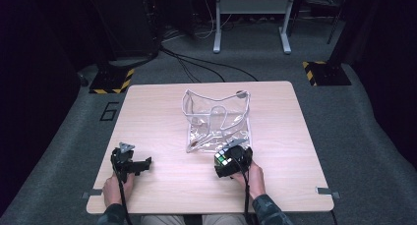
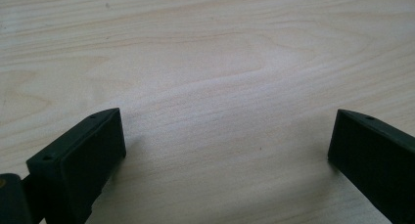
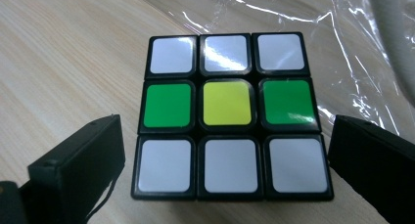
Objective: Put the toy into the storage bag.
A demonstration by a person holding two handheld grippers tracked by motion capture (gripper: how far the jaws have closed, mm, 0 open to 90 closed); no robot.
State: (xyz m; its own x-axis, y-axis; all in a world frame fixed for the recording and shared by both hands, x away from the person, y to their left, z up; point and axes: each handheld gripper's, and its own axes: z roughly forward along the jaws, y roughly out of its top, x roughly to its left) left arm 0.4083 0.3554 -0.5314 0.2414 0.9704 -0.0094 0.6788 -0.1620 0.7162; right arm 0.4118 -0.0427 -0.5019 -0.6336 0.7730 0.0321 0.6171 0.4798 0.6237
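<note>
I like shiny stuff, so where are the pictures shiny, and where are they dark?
Right gripper view: glare streaks the bag and the cube top stickers. Left gripper view: a pale sheen on the table. High view: table lit, dark all around.

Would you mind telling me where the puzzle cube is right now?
In the high view the puzzle cube sits on the table's near right part, between the right tool's open jaws, just before the clear plastic bag.

Cube [image 3: 231,116] with black frame, face of white top and bottom rows, green-yellow-green middle row, sat flat on the desk [image 1: 162,122], just beside the clear plastic bag's [image 1: 216,119] near edge.
</note>
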